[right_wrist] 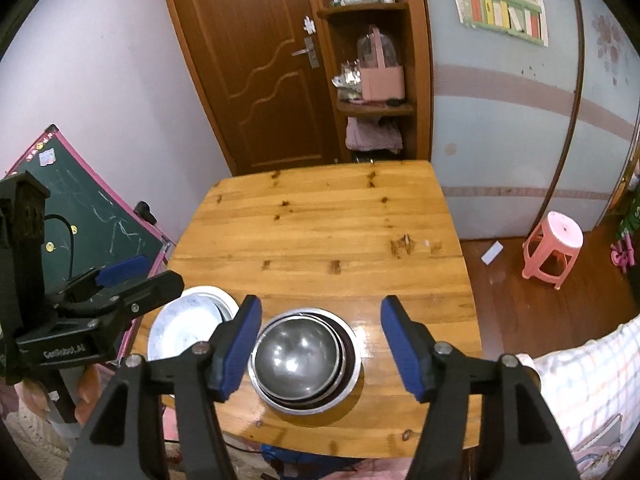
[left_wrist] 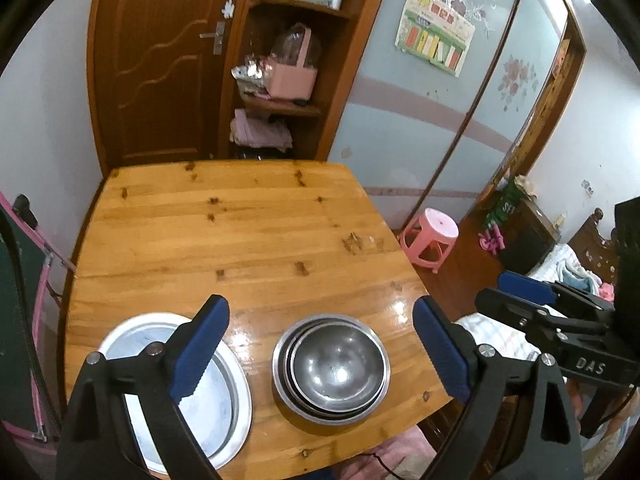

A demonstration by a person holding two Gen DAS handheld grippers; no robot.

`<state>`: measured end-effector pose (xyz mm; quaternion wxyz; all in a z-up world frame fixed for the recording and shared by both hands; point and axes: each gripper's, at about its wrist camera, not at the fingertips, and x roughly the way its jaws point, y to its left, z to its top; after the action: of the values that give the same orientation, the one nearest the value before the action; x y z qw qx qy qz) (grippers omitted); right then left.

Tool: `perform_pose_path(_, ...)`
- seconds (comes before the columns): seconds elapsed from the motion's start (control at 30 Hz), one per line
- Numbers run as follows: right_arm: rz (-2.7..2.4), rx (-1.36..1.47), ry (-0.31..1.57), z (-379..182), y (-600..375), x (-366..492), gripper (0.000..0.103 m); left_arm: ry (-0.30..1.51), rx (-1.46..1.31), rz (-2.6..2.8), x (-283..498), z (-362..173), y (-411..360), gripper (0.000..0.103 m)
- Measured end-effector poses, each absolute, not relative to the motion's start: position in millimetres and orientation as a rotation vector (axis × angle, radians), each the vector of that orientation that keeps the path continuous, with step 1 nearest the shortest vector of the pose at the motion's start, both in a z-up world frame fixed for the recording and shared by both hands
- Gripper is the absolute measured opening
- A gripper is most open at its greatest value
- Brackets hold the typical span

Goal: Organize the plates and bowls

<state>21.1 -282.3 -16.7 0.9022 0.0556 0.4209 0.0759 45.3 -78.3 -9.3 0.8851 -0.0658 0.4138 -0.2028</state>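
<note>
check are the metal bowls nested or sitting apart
Nested. The metal bowls sit one inside another in a single stack on the table, their rims showing as concentric rings, beside the plates.

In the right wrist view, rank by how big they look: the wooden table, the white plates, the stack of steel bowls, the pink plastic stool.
1. Wooden table, by far the largest.
2. Stack of nested steel bowls.
3. White plates, partly hidden by a gripper finger, so this rank against the bowls is unsure.
4. Pink plastic stool looks smallest, but it stands farther away.
</note>
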Motion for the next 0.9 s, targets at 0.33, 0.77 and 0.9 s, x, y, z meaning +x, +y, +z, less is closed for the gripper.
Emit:
perform_pose_path(0.33, 0.187, 0.151, 1.082, -102, -289, 49, 0.062, 1.068, -0.166, -0.554, 69, -91, -96, 0.092)
perform_pose_path(0.77, 0.198, 0.209, 1.254, -167, -290, 63, 0.062, 1.263, -0.194, -0.519, 86, -168, -102, 0.092)
perform_pose_path(0.9, 0.196, 0.233, 1.294, -181, -292, 69, 0.062, 1.290, -0.215, -0.516, 89, -178, -103, 0.091)
